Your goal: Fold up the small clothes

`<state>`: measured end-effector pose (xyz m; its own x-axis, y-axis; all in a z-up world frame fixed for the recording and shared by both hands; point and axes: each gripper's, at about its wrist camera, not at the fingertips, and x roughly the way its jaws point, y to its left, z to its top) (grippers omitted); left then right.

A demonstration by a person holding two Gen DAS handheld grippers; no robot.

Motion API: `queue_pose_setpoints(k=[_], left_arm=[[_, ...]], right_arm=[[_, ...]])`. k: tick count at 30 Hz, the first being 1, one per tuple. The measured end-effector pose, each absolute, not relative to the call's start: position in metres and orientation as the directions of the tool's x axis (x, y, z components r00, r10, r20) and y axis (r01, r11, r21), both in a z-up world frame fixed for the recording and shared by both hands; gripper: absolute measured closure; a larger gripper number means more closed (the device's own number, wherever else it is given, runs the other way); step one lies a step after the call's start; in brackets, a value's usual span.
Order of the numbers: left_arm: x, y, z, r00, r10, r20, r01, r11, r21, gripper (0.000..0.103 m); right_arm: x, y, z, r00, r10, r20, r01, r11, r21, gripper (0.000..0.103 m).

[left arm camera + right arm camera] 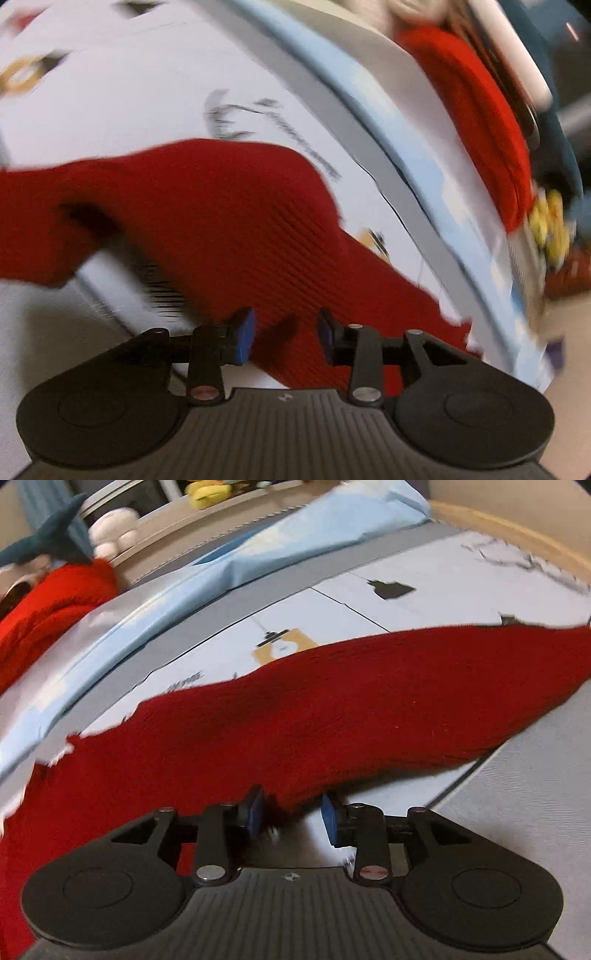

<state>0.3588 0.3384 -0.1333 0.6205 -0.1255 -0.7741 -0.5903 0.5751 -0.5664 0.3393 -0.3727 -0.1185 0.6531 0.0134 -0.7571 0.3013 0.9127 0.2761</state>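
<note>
A dark red knit garment [221, 206] lies spread on a white printed sheet [147, 92]. My left gripper [285, 338] hovers over the garment's near part. Its blue pads stand apart, the knit shows in the gap below them, and neither pad presses on it. In the right wrist view the same red garment [332, 709] stretches across the white sheet [424, 602]. My right gripper [291, 818] is at its near edge. The jaws are open, the left pad sits next to the cloth's edge, and bare sheet shows in the gap.
A second, brighter red garment [476, 122] [48, 602] lies bunched beyond a light blue cover [424, 158] [295, 535]. Yellow plush toys [550, 221] [207, 494], a teal plush [48, 539] and a white plush [114, 528] sit behind. A wooden edge [517, 528] runs at the far right.
</note>
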Motion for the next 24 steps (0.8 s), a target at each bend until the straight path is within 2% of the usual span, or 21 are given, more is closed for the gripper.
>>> queue_pose_setpoints(k=[4, 7, 8, 10, 12, 16, 17, 18, 20, 21, 23, 24], left_arm=[[0.33, 0.39, -0.146, 0.682, -0.13, -0.72, -0.654, 0.331, -0.68, 0.057], [0.302, 0.42, -0.164, 0.675, -0.12, -0.728, -0.72, 0.109, -0.685, 0.052], [0.296, 0.429, -0.167, 0.661, -0.086, -0.745, -0.739, 0.1, -0.667, 0.048], [0.291, 0.446, -0.169, 0.65, -0.04, -0.759, -0.745, 0.163, -0.647, 0.052], [0.291, 0.456, -0.168, 0.653, -0.032, -0.756, -0.734, 0.216, -0.643, 0.055], [0.283, 0.46, -0.153, 0.631, 0.016, -0.776, -0.757, 0.231, -0.611, 0.049], [0.283, 0.463, -0.154, 0.638, 0.024, -0.77, -0.751, 0.24, -0.615, 0.051], [0.278, 0.467, -0.152, 0.638, 0.04, -0.769, -0.752, 0.246, -0.611, 0.066], [0.277, 0.472, -0.145, 0.647, 0.098, -0.757, -0.744, 0.299, -0.597, 0.079], [0.278, 0.47, -0.132, 0.668, 0.156, -0.727, -0.724, 0.361, -0.588, 0.082], [0.278, 0.456, -0.098, 0.732, 0.29, -0.617, -0.661, 0.524, -0.537, 0.082], [0.278, 0.45, -0.086, 0.761, 0.318, -0.565, -0.628, 0.579, -0.52, 0.081]], right_arm=[[0.324, -0.36, -0.094, 0.632, -0.077, -0.771, 0.336, 0.924, 0.183, 0.067], [0.313, -0.343, -0.062, 0.628, -0.018, -0.778, 0.3, 0.928, 0.221, 0.066], [0.309, -0.336, -0.052, 0.63, 0.029, -0.776, 0.265, 0.931, 0.25, 0.063], [0.296, -0.319, -0.034, 0.647, 0.122, -0.753, 0.167, 0.94, 0.296, 0.055], [0.282, -0.301, -0.026, 0.644, 0.177, -0.745, 0.066, 0.957, 0.284, 0.048], [0.269, -0.287, -0.051, 0.582, 0.167, -0.796, 0.009, 0.977, 0.211, 0.047], [0.27, -0.291, -0.064, 0.554, 0.129, -0.822, 0.039, 0.983, 0.181, 0.047], [0.271, -0.294, -0.074, 0.525, 0.096, -0.846, 0.067, 0.986, 0.153, 0.048], [0.276, -0.305, -0.093, 0.47, 0.038, -0.882, 0.119, 0.987, 0.106, 0.048], [0.277, -0.311, -0.099, 0.46, 0.029, -0.888, 0.139, 0.985, 0.105, 0.048], [0.28, -0.323, -0.106, 0.454, 0.021, -0.891, 0.166, 0.98, 0.108, 0.048], [0.28, -0.328, -0.108, 0.451, 0.008, -0.892, 0.18, 0.979, 0.1, 0.048]])
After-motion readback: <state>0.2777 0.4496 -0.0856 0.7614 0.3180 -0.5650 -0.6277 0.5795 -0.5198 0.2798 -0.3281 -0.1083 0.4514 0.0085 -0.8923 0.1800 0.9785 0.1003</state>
